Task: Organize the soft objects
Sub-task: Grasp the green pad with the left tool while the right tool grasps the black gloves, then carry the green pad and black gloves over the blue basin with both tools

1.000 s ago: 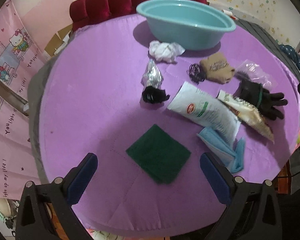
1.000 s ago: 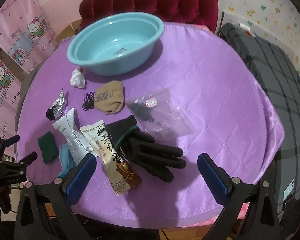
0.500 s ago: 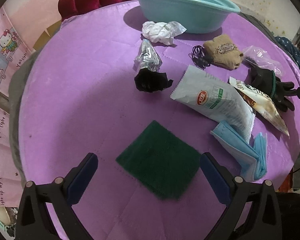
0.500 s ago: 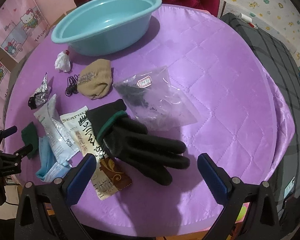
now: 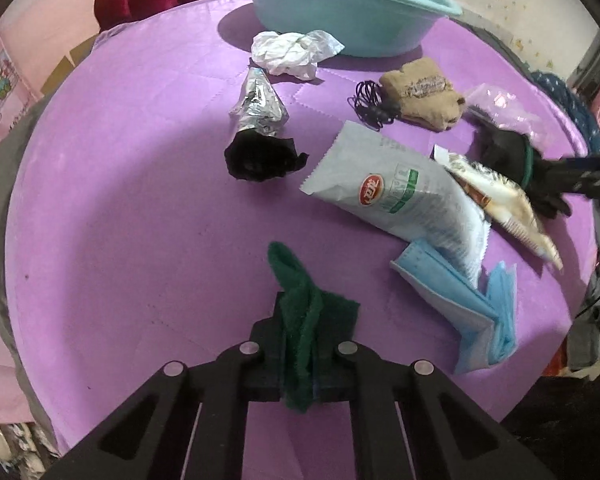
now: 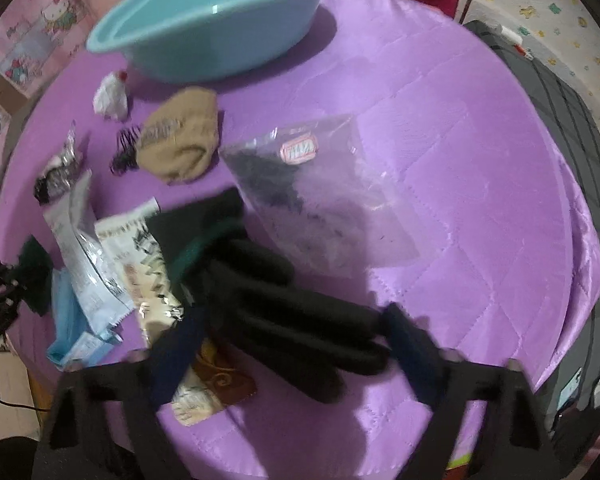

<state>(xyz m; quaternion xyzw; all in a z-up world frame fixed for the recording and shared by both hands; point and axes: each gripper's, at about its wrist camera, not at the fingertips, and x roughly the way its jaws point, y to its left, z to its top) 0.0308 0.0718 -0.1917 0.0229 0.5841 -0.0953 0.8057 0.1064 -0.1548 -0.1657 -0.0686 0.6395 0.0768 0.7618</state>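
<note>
while the green cloth [image 5: 300,320] is pinched in the closed left gripper [image 5: 302,354] at the desk's [image 5: 120,200] near edge, the black glove [image 6: 276,292] is straddled lengthwise by the right gripper's [image 6: 296,356] spread fingers, with the basin [image 6: 220,20] at the far edge.

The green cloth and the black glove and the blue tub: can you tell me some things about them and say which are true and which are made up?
1. The left claw is shut on the green cloth. True.
2. The black glove lies inside the blue tub. False: it lies on the purple table cover, between the fingers of the right claw.
3. The right claw is open. True.
4. The green cloth lies flat on the table. False: it is bunched up in the left claw.
5. The tan sock lies near the blue tub. True.
</note>
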